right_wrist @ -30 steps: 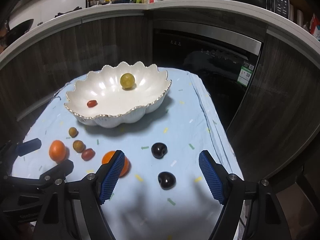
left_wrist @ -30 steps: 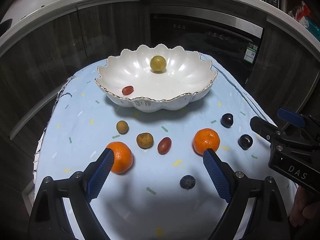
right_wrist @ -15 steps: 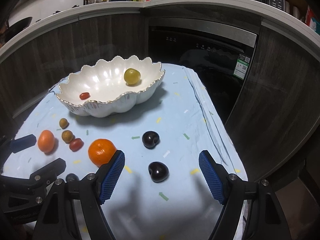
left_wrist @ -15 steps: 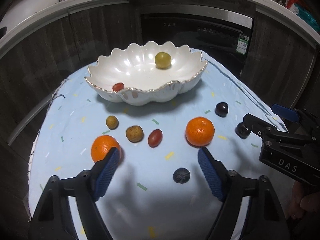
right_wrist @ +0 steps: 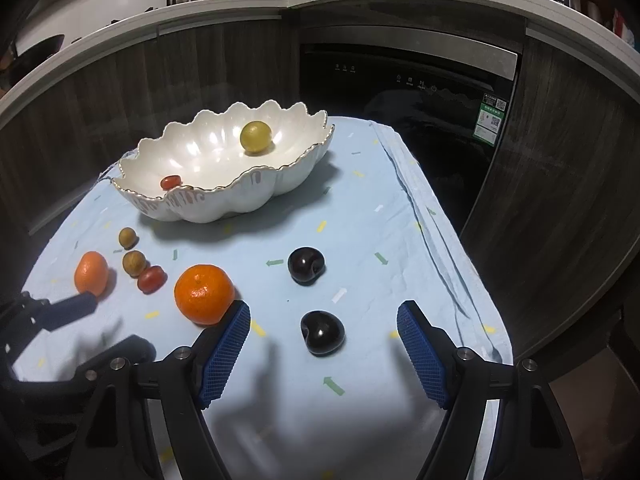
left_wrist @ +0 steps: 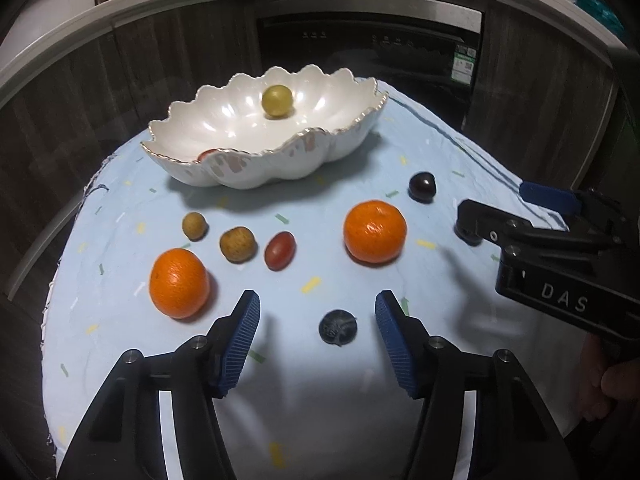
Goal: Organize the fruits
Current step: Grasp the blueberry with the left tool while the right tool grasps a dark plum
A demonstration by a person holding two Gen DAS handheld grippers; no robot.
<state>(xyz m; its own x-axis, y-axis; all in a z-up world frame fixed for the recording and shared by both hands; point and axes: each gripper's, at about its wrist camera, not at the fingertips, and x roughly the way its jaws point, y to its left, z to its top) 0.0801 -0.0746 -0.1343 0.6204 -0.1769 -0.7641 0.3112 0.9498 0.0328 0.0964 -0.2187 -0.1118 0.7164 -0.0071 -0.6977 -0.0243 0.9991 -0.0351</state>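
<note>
Lower centre of the frame, the left hand-held gripper is closing around a blueberry, pads not touching: small, soft, easily crushed, so pinch its sides gently.

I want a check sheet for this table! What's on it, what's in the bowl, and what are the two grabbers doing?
Surface: light blue cloth with confetti print.
Job's things: white scalloped bowl holds a green grape and a cherry tomato. On the cloth: two oranges, another tomato, two brown fruits, two cherries, one blueberry.
Clutter: nothing seen.
Grippers: left gripper closing, blueberry between its jaws, untouched; right gripper open around a cherry.
Cables: nothing seen.
Surroundings: dark cabinets, dishwasher.
</note>
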